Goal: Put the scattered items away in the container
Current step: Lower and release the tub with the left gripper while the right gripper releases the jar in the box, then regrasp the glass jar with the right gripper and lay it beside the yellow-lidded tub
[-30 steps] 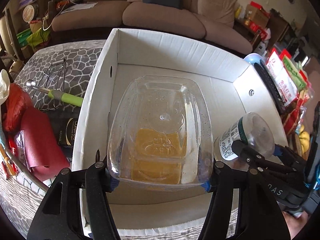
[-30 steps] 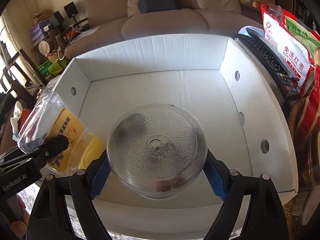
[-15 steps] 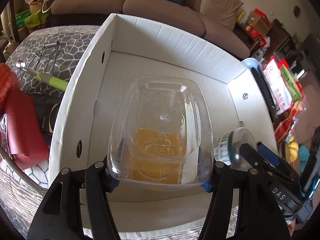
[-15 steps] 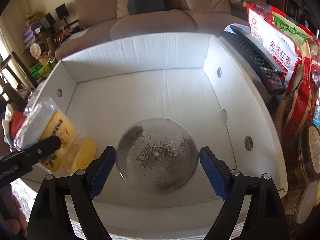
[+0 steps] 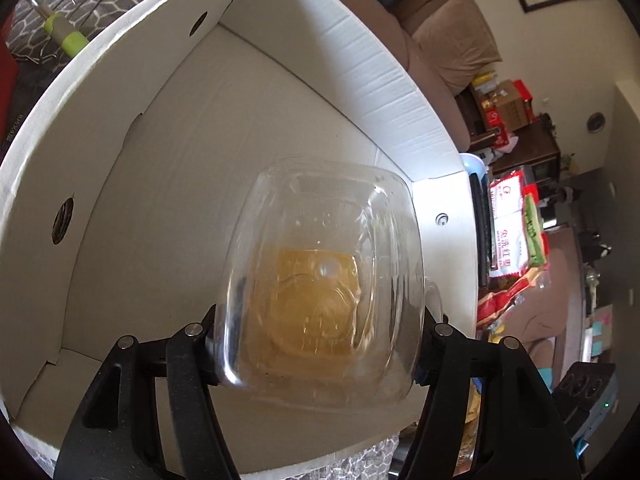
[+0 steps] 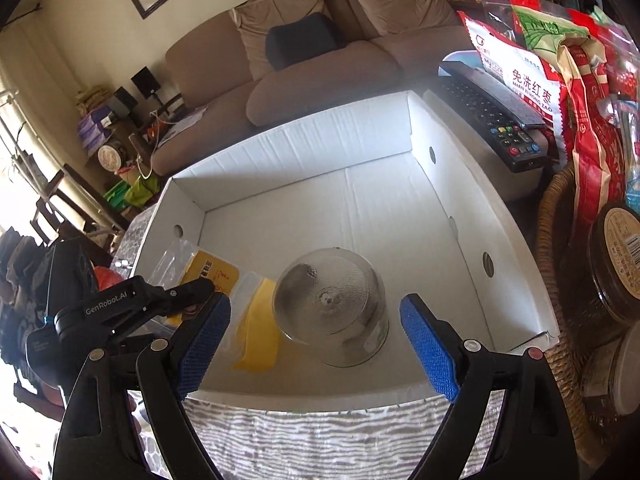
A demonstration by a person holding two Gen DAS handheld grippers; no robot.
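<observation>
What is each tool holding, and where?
Left tool: clear bottle, by its sides near the base; jaws have just been opening, bottle touching both. Right tool: nothing; glass jar sits free in box.

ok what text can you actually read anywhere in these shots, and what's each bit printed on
"GenRobot.AI": side of the left tool, seen from the right wrist.
"免洗红枣" over "MIAN XI HONG ZAO": red and white snack bag beside the white cardboard box.
Red characters on the yellow label of the clear bottle: too blurred to read.
Remote control buttons and brown jar label: too small to read.
</observation>
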